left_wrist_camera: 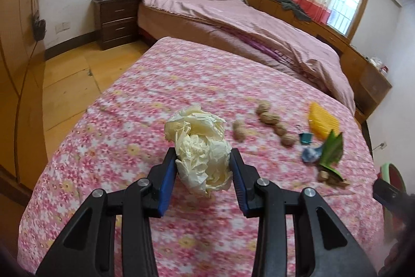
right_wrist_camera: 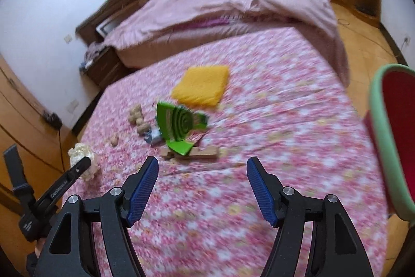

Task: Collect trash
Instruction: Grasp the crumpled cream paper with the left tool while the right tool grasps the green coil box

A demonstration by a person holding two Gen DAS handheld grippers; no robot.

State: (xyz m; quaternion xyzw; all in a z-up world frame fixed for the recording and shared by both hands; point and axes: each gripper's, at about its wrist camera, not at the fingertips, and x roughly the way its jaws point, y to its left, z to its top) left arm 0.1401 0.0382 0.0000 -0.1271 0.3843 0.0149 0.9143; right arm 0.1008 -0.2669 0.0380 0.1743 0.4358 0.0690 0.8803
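Observation:
My left gripper point(left_wrist_camera: 203, 156) is shut on a crumpled cream tissue wad point(left_wrist_camera: 201, 147) and holds it just above the pink floral bedspread point(left_wrist_camera: 181, 79); the wad also shows in the right wrist view point(right_wrist_camera: 80, 152). My right gripper point(right_wrist_camera: 202, 165) is open and empty above the bedspread point(right_wrist_camera: 272, 121). Ahead of it lie a green wrapper point(right_wrist_camera: 179, 123), a wooden stick point(right_wrist_camera: 199, 153), a blue-grey scrap point(right_wrist_camera: 153, 135) and several walnuts point(right_wrist_camera: 138, 118). In the left wrist view the walnuts point(left_wrist_camera: 269, 118), green wrapper point(left_wrist_camera: 332, 149) and a small teal clip point(left_wrist_camera: 306, 138) lie to the right.
A yellow sponge pad point(right_wrist_camera: 201, 85) lies farther back on the bedspread, also seen in the left wrist view point(left_wrist_camera: 323, 122). A red bin with a green rim point(right_wrist_camera: 394, 136) stands at the right. A second bed with a pink cover point(left_wrist_camera: 233, 14) and a dark nightstand point(left_wrist_camera: 116, 20) stand behind.

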